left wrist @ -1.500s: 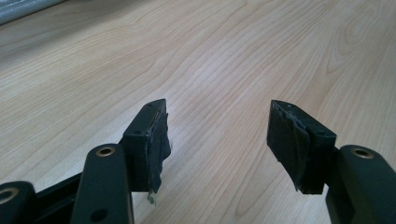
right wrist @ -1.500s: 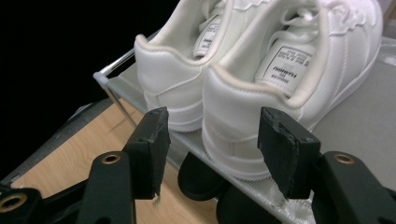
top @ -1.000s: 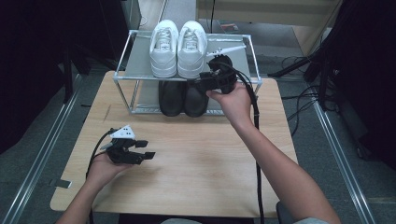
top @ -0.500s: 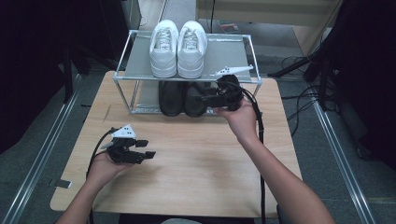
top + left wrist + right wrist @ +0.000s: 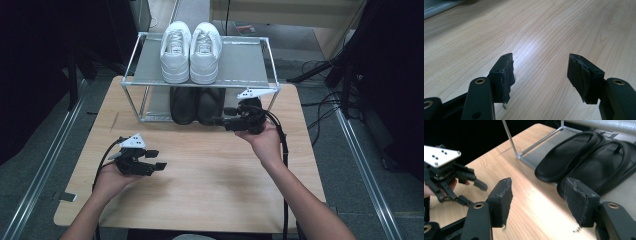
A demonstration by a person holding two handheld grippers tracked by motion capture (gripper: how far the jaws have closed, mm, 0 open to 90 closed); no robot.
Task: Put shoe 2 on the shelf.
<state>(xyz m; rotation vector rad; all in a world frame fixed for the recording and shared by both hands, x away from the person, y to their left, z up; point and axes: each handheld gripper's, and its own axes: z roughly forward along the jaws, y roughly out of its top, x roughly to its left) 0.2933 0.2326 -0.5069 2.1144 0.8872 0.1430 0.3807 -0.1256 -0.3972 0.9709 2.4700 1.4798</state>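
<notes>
Right gripper (image 5: 218, 120) held just in front of the rack's (image 5: 150, 84) lower shelf, near the far right part of the tabletop (image 5: 210, 185), jaws spread wide with nothing between them. Aimed sideways at the black flip-flops (image 5: 196, 105), tips just beside the right-hand one, not touching as far as could be told. In the right gripper view, same pair (image 5: 586, 162) lying side by side, soles down, on the grey lower shelf under the metal frame, toes toward the near edge of the shelf.

Left gripper (image 5: 155, 165) held low over the near left part of the tabletop, well apart from the rack, jaws likewise spread and empty; bare wood grain between the pads (image 5: 507, 77) in the left gripper view.

White sneakers (image 5: 191, 50) parked as a pair on the rack's top shelf, toward its left half, directly above the flip-flops.
</notes>
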